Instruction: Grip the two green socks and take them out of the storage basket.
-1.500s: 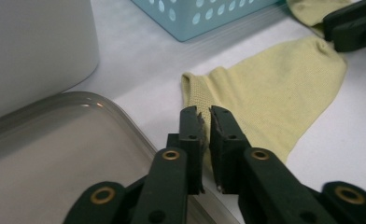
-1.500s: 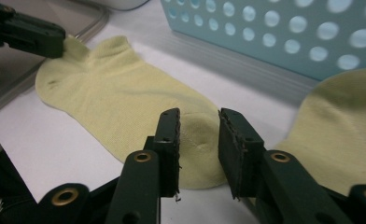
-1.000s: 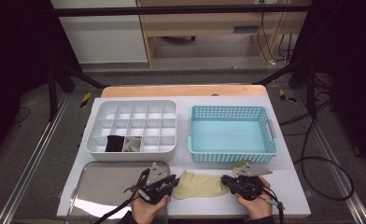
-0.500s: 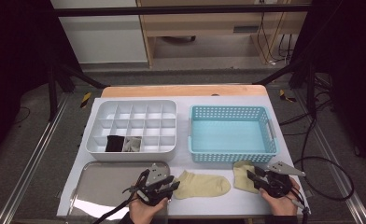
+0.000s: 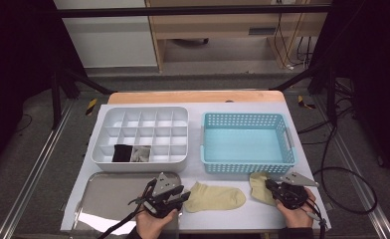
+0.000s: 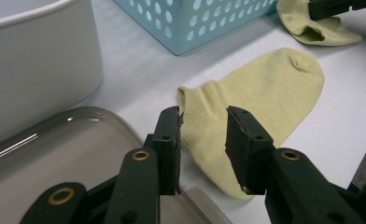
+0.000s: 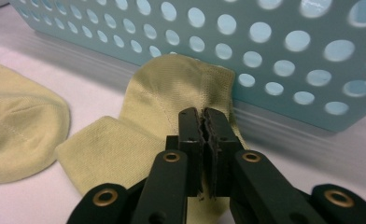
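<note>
1. Since a second ago your right gripper (image 5: 271, 185) dragged one yellow sock (image 5: 259, 186) rightward, away from the other; it now lies against the blue basket (image 5: 246, 167).
2. Left sock (image 5: 215, 197) lies flat between your hands, long axis left-right, toe right, cuff toward your left gripper (image 6: 202, 135).
3. Left jaws spread, just opened, straddling that cuff, not pressing.
4. Right jaws just closed, pinching right sock's cuff.

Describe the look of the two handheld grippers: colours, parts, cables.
The left gripper and right gripper are both black, each topped by a grey three-cornered plate. Each has two blocky black jaws with ridged pads and brass-coloured pivot rings on the linkages. A black cable trails from each.
</note>
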